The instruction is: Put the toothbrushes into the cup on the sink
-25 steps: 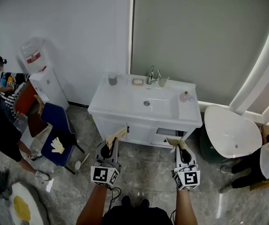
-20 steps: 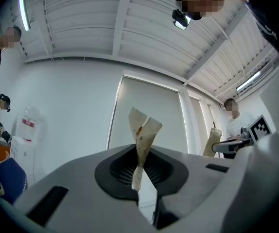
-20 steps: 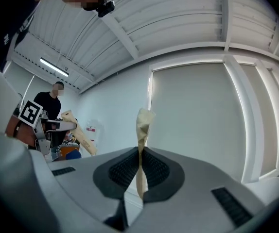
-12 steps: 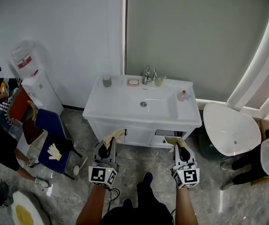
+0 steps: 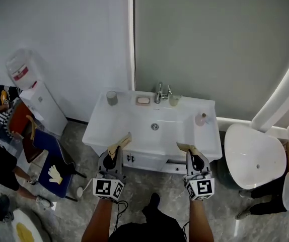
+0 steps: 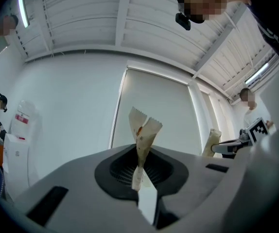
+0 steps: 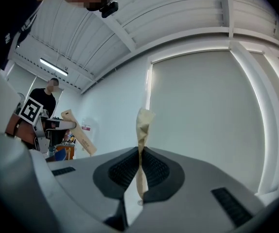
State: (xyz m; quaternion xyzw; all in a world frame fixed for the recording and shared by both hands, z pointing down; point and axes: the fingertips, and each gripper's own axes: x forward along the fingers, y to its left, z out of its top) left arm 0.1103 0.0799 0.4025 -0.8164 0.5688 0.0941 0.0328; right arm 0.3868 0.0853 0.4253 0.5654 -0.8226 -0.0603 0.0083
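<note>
Change: Against the frame a second ago, the white sink bench (image 5: 134,137) is seen nearer and lower in the head view. Both tools, then held over the grey marbled floor (image 5: 169,198) before the cabinet front, are now seen over the bench's front edge. Neither grip is altered.
Left tool (image 5: 115,154): It is clamped tight on a paper-wrapped toothbrush (image 5: 120,142), pinched at the wrapper's lower part.
Right tool (image 5: 191,154): It is likewise closed hard on a second wrapped toothbrush (image 5: 185,146).
Materials: The wrappers are of tan, creased paper, pressed into flat strips; the left one ends in a saw-toothed, split edge. The tools are moulded in grey with ribbed black pads. The bench is glossy and rectangular with rounded corners, and a chrome tap (image 5: 159,92) is set at its rear.
Long axis: Each toothbrush is carried lengthwise away from the person, free end toward the sink. In the head view the left one is slanted right and the right one left.
Cups: A grey cup (image 5: 112,98) is stood upright at the bench's left rear corner, and a pale cup (image 5: 174,100) just right of the tap. Both are well apart from the toothbrushes.
Surroundings: A water dispenser (image 5: 36,97) and a blue chair (image 5: 46,150) bearing a yellow glove (image 5: 55,174) are seen at left.
</note>
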